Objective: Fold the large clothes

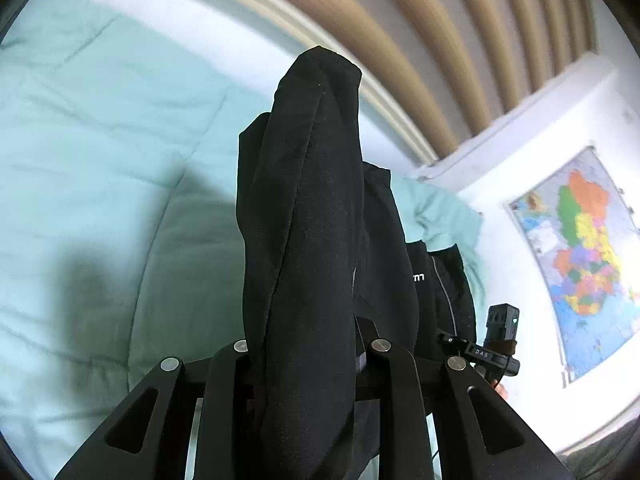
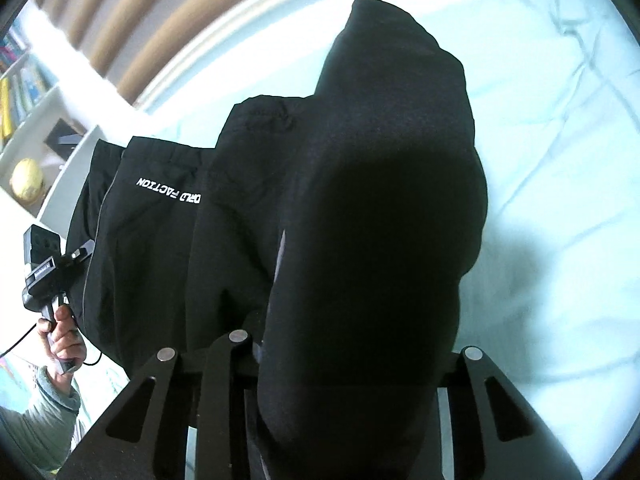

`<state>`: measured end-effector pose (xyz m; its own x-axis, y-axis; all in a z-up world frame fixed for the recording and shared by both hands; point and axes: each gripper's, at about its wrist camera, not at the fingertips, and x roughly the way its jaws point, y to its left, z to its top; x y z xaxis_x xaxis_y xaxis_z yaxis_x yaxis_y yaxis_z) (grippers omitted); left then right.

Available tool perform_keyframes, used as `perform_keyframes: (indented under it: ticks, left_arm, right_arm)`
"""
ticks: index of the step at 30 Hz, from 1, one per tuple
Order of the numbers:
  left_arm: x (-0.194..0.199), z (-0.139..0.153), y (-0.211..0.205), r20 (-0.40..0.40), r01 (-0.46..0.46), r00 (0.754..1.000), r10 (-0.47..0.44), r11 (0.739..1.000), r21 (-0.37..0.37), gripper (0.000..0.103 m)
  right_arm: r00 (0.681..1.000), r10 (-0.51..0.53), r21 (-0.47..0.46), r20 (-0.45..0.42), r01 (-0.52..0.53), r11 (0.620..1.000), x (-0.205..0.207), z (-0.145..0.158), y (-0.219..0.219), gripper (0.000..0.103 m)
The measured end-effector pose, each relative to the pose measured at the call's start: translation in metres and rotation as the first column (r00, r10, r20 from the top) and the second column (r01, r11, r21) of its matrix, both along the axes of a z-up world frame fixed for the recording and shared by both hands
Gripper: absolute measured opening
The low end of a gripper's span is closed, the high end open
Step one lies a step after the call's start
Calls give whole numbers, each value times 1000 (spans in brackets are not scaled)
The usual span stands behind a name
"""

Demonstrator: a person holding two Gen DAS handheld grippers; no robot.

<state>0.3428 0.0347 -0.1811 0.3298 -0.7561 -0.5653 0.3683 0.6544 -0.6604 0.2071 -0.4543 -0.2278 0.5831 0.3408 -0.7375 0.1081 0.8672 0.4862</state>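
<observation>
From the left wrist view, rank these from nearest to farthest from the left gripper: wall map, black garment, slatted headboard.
1. Black garment: bunched between the left gripper's fingers, centre.
2. Wall map: off to the right, on the white wall.
3. Slatted headboard: top, beyond the teal bedding.

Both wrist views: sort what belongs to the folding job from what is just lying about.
In the job:
- black garment, bunched between both grippers' fingers
- left hand-held gripper
- right hand-held gripper
- pale green bedding beneath

Just lying about:
- wall map
- books on shelf
- yellow ball
</observation>
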Motion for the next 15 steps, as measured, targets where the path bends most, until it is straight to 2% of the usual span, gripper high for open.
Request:
perform_keyframes:
  ticks: [4, 8, 12, 15]
  left_arm:
    - [-45, 32, 14, 39, 9, 999, -9, 1000, -7, 24]
    - [-94, 46, 25, 45, 8, 999, -9, 1000, 11, 24]
    - [-133, 49, 41, 24, 2, 1000, -3, 1000, 23, 24]
    - [-161, 40, 41, -15, -4, 1000, 5, 999, 44, 24]
  right_arm:
    - [999, -2, -15, 34, 3, 1000, -43, 41, 11, 37]
    - [999, 19, -59, 29, -18, 998, -83, 65, 33, 37]
    - [999, 33, -70, -5, -33, 997, -123, 67, 49, 37]
    - [998, 39, -65, -44, -42, 997, -148, 60, 61, 37]
